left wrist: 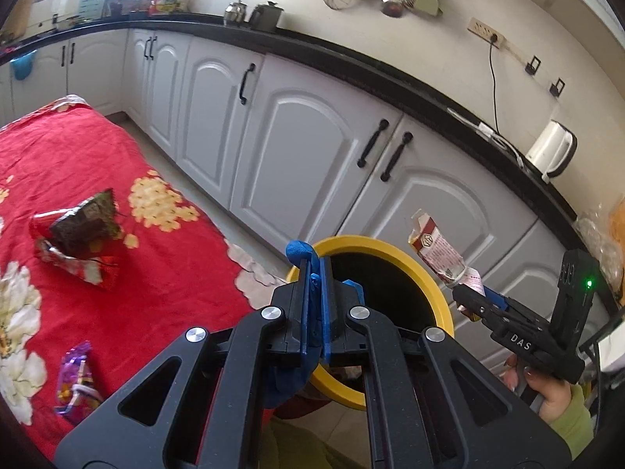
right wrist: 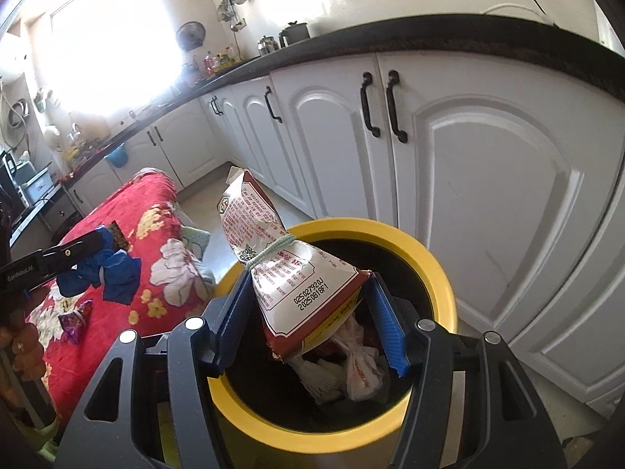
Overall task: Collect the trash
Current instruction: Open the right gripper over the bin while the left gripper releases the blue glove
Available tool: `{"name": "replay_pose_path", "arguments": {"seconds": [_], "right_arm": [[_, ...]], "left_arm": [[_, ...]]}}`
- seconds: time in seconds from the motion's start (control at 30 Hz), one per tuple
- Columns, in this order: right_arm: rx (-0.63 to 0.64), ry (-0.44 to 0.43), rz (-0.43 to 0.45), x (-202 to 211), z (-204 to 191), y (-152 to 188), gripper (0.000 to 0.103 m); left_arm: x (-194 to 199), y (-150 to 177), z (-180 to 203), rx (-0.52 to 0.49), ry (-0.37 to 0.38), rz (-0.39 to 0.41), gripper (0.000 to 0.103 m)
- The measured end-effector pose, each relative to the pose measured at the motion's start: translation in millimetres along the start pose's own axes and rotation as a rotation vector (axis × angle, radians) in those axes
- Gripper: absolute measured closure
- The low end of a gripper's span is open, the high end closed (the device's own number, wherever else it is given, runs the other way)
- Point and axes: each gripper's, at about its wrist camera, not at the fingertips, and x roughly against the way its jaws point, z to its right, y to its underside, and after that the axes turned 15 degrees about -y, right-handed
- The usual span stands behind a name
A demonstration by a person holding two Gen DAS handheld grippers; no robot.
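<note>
While your right gripper [right wrist: 308, 305] holds the tied snack bag [right wrist: 289, 269] between part-open jaws over the yellow-rimmed bin [right wrist: 441, 273] at lower centre, already part-filled, your left gripper [left wrist: 317, 273], jaws closed on blue cloth [right wrist: 113, 273], leaves two wrappers [left wrist: 78, 230] [left wrist: 76, 379] on the red cloth [left wrist: 164, 293] at left.

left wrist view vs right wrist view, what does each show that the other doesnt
Only the left wrist view shows the white kettle on the counter and the person's hand holding the right claw.

Only the right wrist view shows inside the bin: white plastic bags already lying there, and the bright window.

Both show the yellow-rimmed bin, the red and white snack bag held over it, the purple wrapper on the red floral cloth, and the left claw shut on blue cloth.
</note>
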Motion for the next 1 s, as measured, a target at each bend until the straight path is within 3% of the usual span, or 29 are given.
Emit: {"name": "replay_pose_path", "arguments": {"seconds": [0.53, 1.0], "right_arm": [[-0.038, 0.040, -0.062, -19, 23, 20, 0.046], [-0.076, 0.035, -0.090, -27, 36, 32, 0.044]], "left_arm": [[-37, 24, 40, -0.089, 0.050, -0.071, 0.101], [-54, 31, 51, -0.116, 0.062, -0.117, 0.101]]}}
